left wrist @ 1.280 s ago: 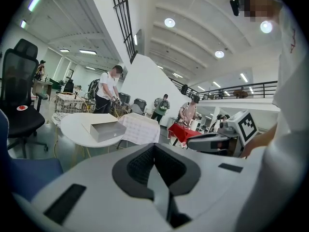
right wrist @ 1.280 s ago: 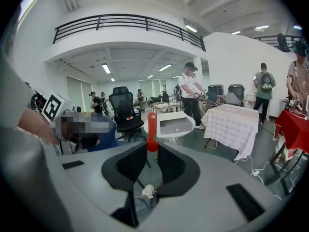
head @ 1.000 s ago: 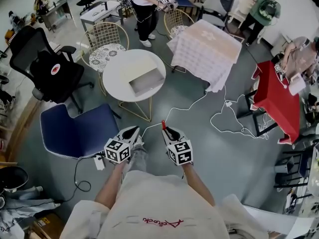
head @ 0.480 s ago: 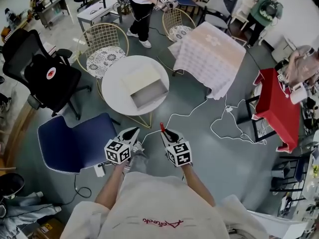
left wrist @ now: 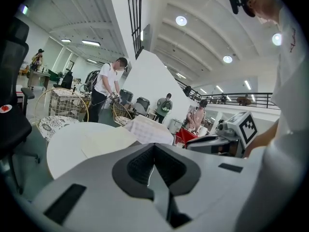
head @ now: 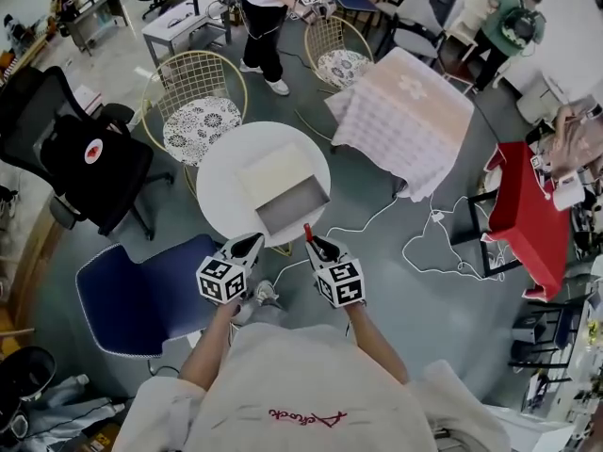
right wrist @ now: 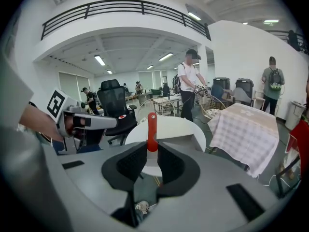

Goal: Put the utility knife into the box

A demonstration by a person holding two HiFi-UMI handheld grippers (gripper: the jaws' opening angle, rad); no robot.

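The red utility knife [head: 307, 233] stands up between the jaws of my right gripper [head: 314, 245], which is shut on it. In the right gripper view its red handle [right wrist: 152, 129] rises from the right gripper [right wrist: 151, 150] pads. An open grey box [head: 292, 209] with its cream lid [head: 271, 173] beside it lies on the round white table [head: 221, 172], just ahead of both grippers. My left gripper [head: 251, 244] hangs at the table's near edge, jaws together with nothing in them. The left gripper [left wrist: 154, 149] view shows the table [left wrist: 67, 149] beyond its tips.
A blue chair [head: 141, 290] stands at the left, close to my left side. Beyond the table are a black office chair [head: 89, 153] and gold wire chairs [head: 193, 102]. A cloth-covered table [head: 405, 111], a red table [head: 528, 205] and floor cables [head: 424, 238] lie to the right.
The round table and box have come nearer, now right in front of the gripper tips. Both grippers keep the same pose, and the knife stays in the right one.
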